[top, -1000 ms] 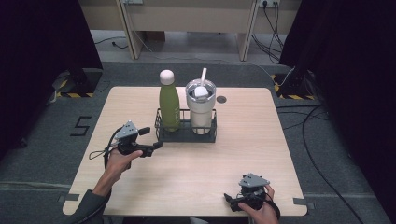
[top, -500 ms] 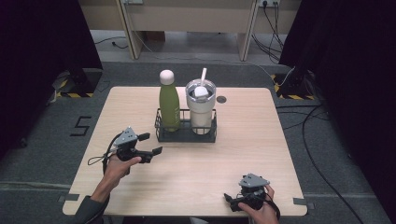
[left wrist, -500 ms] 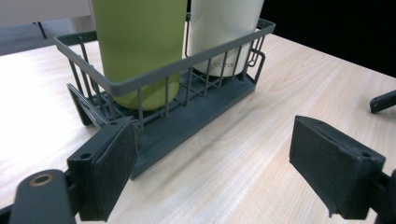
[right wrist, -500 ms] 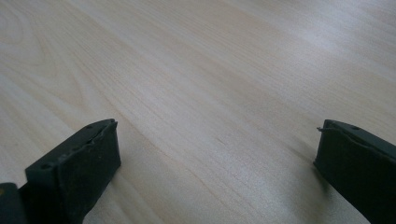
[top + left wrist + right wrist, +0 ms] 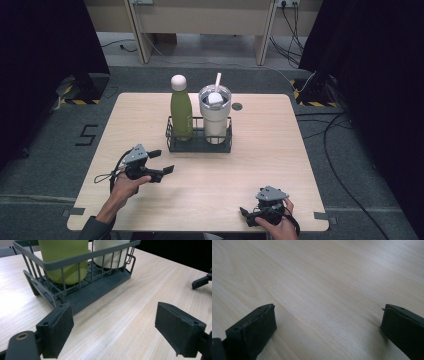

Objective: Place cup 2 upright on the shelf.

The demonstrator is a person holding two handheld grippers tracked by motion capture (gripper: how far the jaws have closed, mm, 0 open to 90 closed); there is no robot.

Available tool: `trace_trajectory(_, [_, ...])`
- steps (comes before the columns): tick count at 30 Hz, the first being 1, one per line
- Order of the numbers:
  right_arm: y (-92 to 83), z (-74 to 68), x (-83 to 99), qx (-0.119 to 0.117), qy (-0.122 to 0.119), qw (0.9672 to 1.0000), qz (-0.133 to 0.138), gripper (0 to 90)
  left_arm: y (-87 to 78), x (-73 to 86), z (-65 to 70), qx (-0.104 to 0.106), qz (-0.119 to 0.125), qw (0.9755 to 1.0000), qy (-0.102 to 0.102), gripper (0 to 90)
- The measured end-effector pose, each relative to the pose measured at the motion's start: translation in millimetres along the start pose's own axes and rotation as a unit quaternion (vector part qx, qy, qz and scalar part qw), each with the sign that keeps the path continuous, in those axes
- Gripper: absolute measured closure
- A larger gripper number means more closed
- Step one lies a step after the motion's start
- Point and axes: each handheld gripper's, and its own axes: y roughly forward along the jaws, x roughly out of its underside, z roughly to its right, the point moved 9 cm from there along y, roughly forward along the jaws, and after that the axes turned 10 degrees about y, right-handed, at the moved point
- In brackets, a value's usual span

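A dark wire basket [image 5: 199, 145] stands mid-table, holding a green bottle [image 5: 181, 109] with a white cap and a white tumbler [image 5: 215, 115] with a straw. My left gripper [image 5: 162, 161] is open and empty, in front of the basket's left end and apart from it. In the left gripper view the basket [image 5: 82, 291], the bottle [image 5: 62, 257] and the tumbler [image 5: 112, 253] lie just beyond the open jaws of the left gripper [image 5: 115, 325]. My right gripper [image 5: 246, 218] rests open near the front edge; its view has the right gripper [image 5: 327, 322] over bare wood.
The light wooden table [image 5: 260, 150] has a small dark round grommet [image 5: 237, 106] behind the tumbler. One jaw of the right gripper [image 5: 201, 282] appears far off in the left gripper view. Cables and table legs lie on the floor beyond.
My left gripper has drawn back from the basket toward the table's near edge, still open. The right gripper has not moved.
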Motion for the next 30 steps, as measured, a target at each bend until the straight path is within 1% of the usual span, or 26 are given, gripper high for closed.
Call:
trace_trajectory(7, [0.0, 0.0, 0.0, 0.0, 0.0, 1.0, 0.0, 0.4, -1.9, 10.6, 5.1, 0.005, -0.008, 1.0, -0.001, 15.0])
trace_trajectory(16, [-0.1, -0.1, 0.1, 0.0, 0.0, 1.0, 0.001, 0.4, -4.2, 19.4, 10.2, 0.007, -0.019, 0.9998, 0.005, 15.0])
trace_trajectory(25, [-0.3, -0.2, 0.4, -0.001, -0.001, 1.0, 0.001, 0.4, -7.8, 27.4, 19.0, 0.013, -0.032, 0.9993, 0.014, 15.0])
trace_trajectory(28, [-0.3, -0.2, 0.4, -0.001, -0.001, 1.0, 0.001, 0.4, -9.4, 30.4, 20.6, 0.01, -0.036, 0.9991, 0.018, 15.0])
trace_trajectory(30, [-0.3, -0.5, 0.6, 0.0, 0.001, 1.0, 0.001, 0.4, -10.6, 32.4, 21.7, 0.011, -0.037, 0.9991, 0.017, 15.0])
